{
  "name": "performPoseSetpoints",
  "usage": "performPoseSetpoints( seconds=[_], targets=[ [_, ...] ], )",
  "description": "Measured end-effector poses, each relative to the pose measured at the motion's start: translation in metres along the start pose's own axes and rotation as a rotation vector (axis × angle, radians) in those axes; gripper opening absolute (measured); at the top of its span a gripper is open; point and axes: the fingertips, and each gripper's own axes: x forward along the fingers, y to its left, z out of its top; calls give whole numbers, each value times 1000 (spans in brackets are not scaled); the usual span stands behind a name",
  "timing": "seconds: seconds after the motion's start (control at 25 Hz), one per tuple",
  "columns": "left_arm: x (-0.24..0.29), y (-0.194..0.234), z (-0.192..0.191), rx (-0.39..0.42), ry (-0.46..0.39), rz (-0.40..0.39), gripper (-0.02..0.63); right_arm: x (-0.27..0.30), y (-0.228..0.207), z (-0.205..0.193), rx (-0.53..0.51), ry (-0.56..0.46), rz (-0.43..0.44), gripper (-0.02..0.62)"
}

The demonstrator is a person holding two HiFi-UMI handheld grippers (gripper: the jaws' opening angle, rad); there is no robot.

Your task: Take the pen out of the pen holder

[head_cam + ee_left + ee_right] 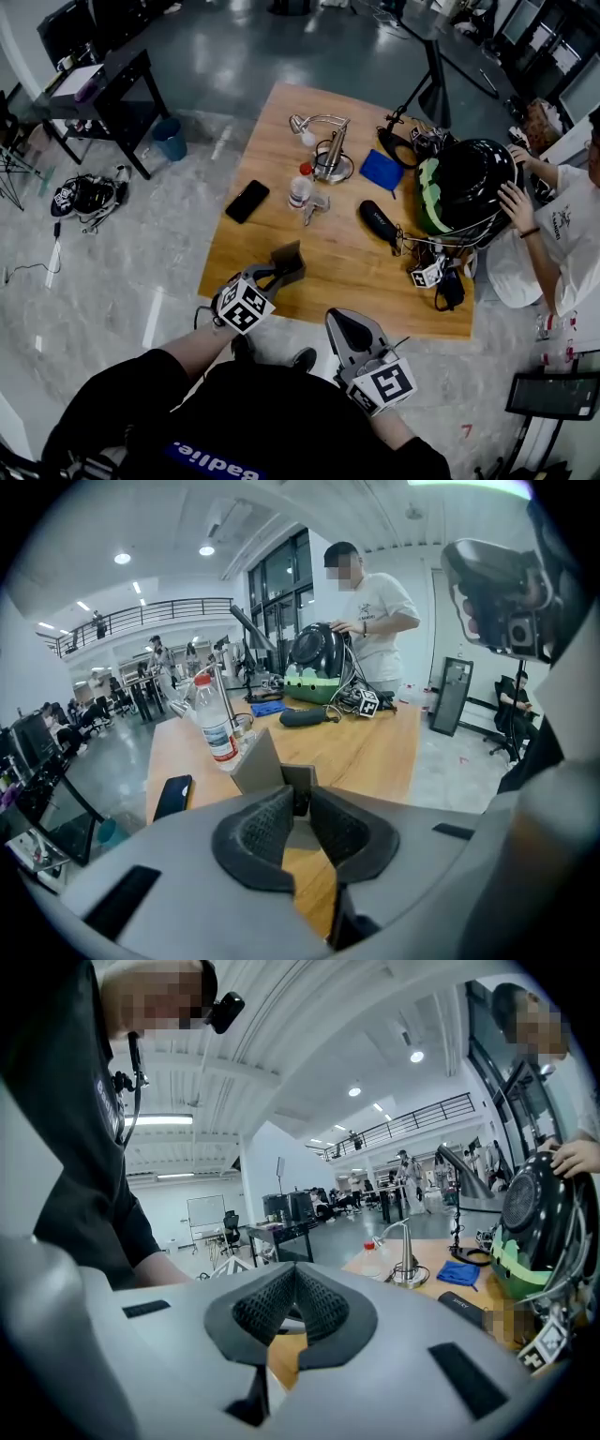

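A grey pen holder (289,261) stands near the front left corner of the wooden table (347,272). My left gripper (277,274) reaches onto it from the near side. In the left gripper view the holder's grey wall (300,778) sits between the two dark pads (258,836), which close against it, so the left gripper (298,803) is shut on the holder. A dark sliver shows between the pads; I cannot make out a pen. My right gripper (337,321) hovers at the table's front edge, right of the holder, and its tips (293,1290) meet with nothing between them.
A black phone (247,201), a water bottle (300,187), a metal stand (330,155), a blue cloth (382,170) and a black case (379,221) lie further back. At the right a person's hands (516,202) rest on a black-and-green helmet-like device (469,183) with cables.
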Motion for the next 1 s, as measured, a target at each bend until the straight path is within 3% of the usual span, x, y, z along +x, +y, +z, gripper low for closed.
performPoseSetpoints(
  seconds=[0.36, 1.0],
  targets=[
    [-38, 0, 36, 12, -99, 9, 64, 17, -11, -4, -37, -44, 25, 6],
    [-107, -28, 107, -27, -283, -26, 64, 35, -18, -18, -50, -17, 86, 6]
  ],
)
